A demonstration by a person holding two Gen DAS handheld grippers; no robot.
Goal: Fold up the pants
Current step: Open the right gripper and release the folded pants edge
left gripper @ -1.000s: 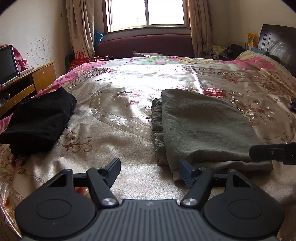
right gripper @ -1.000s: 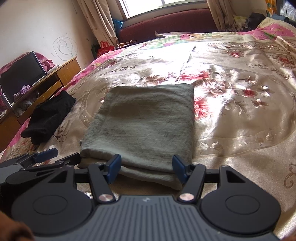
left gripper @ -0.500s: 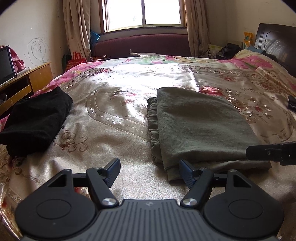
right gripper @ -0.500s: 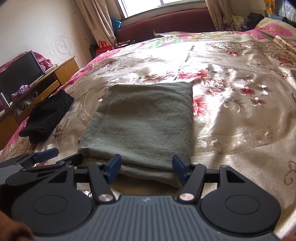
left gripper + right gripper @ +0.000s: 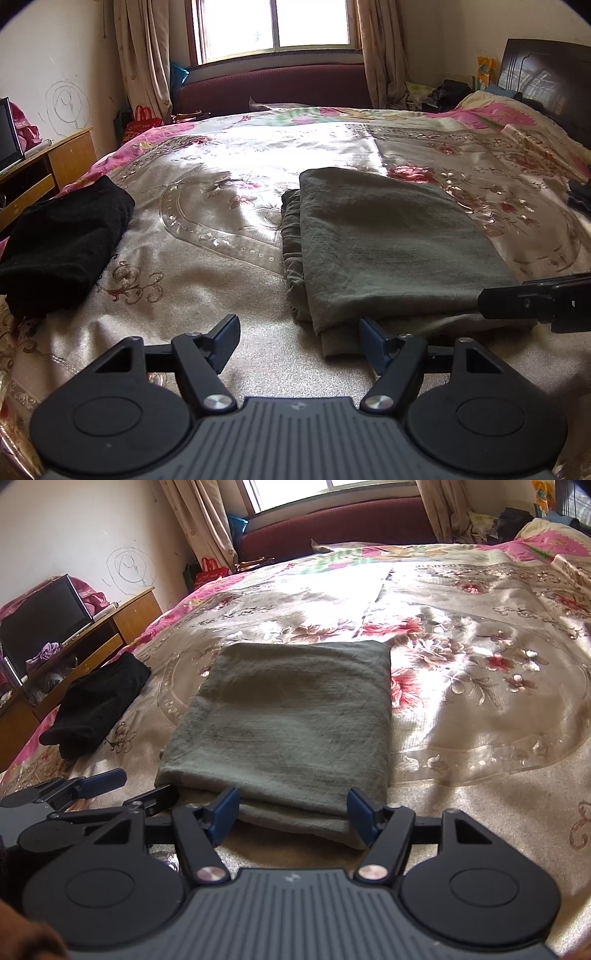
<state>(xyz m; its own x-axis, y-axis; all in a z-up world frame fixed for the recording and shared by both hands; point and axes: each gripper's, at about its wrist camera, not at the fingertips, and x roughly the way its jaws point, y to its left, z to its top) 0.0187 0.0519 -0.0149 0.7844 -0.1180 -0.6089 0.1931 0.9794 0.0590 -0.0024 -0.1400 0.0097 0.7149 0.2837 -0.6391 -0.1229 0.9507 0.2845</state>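
Note:
The grey-green pants (image 5: 384, 243) lie folded into a flat rectangle on the floral bedspread (image 5: 221, 155); they also show in the right wrist view (image 5: 295, 723). My left gripper (image 5: 299, 341) is open and empty, just in front of the pants' near left corner. My right gripper (image 5: 293, 810) is open and empty, its fingers straddling the near edge of the pants. The right gripper's side shows at the right of the left wrist view (image 5: 535, 299). The left gripper's fingers (image 5: 103, 781) show at the left of the right wrist view.
A folded black garment (image 5: 62, 243) lies on the bed's left side, also in the right wrist view (image 5: 96, 705). A wooden desk (image 5: 92, 635) with a monitor (image 5: 40, 616) stands left of the bed. A dark headboard (image 5: 550, 77) is at the right, a red sofa (image 5: 273, 88) under the window.
Both grippers have drawn back slightly from the pants and stayed open. The left view has shifted a little, so the pants sit further left in it.

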